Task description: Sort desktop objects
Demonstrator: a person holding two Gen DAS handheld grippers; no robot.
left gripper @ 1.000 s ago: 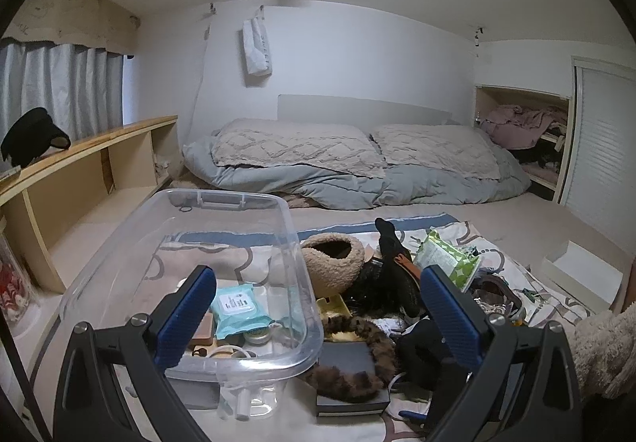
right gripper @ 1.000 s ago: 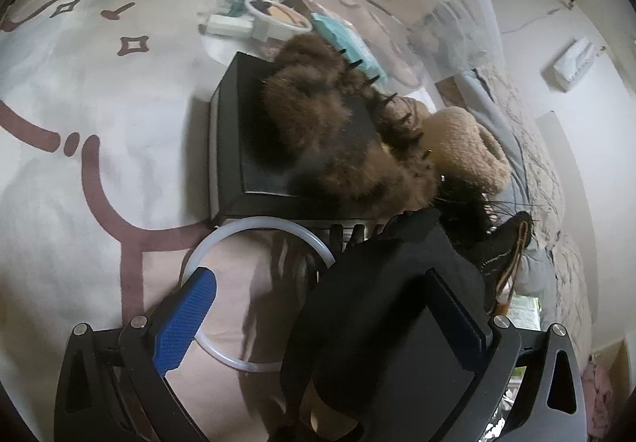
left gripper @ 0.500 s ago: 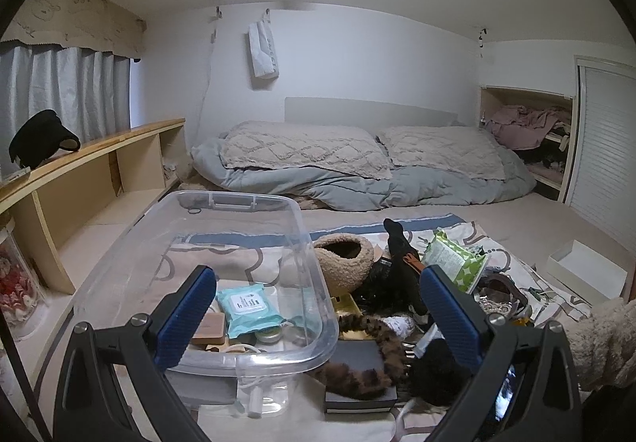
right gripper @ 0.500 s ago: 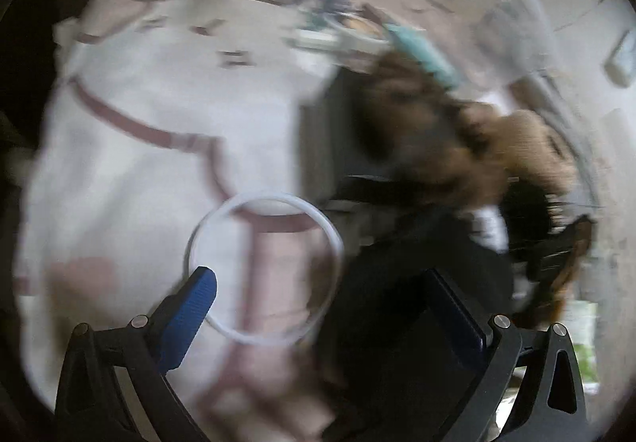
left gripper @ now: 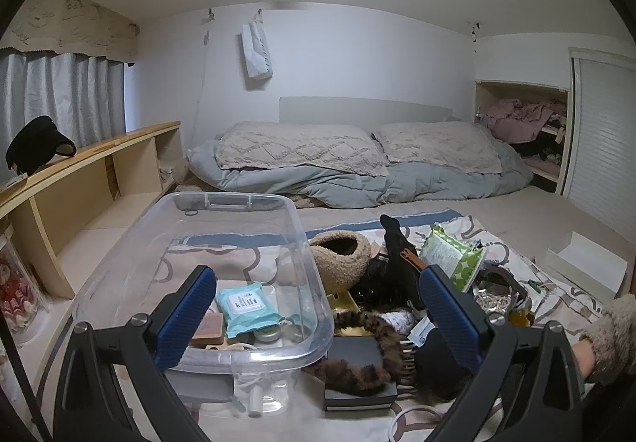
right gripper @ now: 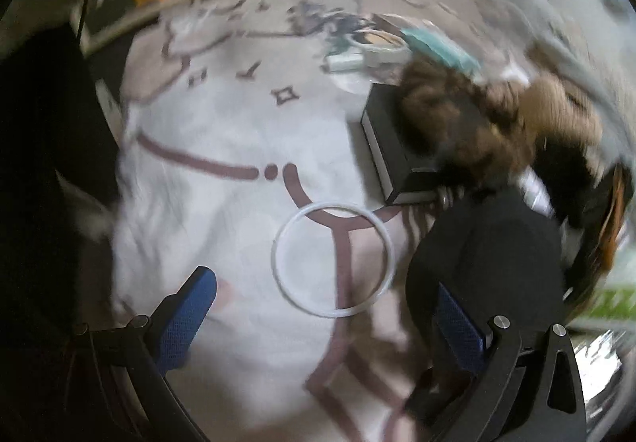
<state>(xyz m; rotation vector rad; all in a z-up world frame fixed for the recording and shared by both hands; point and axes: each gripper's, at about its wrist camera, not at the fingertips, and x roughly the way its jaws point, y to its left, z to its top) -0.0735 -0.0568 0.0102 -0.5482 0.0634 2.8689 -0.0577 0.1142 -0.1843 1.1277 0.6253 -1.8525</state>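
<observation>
On the patterned cloth (right gripper: 222,116), a soft cream sheet printed with mauve lines and small stars, my right gripper (right gripper: 326,307) hangs with its blue ribbed fingers spread wide and nothing between them. Just ahead of it lies a thin white ring (right gripper: 333,260), smooth and perfectly round, flat on the fabric. To its right sits a floppy black fabric item (right gripper: 489,267), matte and shapeless, pressing close by the right finger; I cannot tell whether they touch. Beyond the ring is a flat black box (right gripper: 401,159) with crisp edges, and a shaggy brown fur piece (right gripper: 465,124) draped over it. This view is blurred.

From my left gripper (left gripper: 318,311), fingers also wide apart and empty, I look over a clear plastic bin (left gripper: 254,203) with rounded corners. Inside rest a teal wipes packet (left gripper: 244,307), glossy and crinkled, and a small brown block (left gripper: 206,326). Right of the bin stand a nubbly beige fleece pouch (left gripper: 342,259) and a green-and-white wrapper (left gripper: 449,255). A rumpled grey duvet (left gripper: 357,183) lies behind.
</observation>
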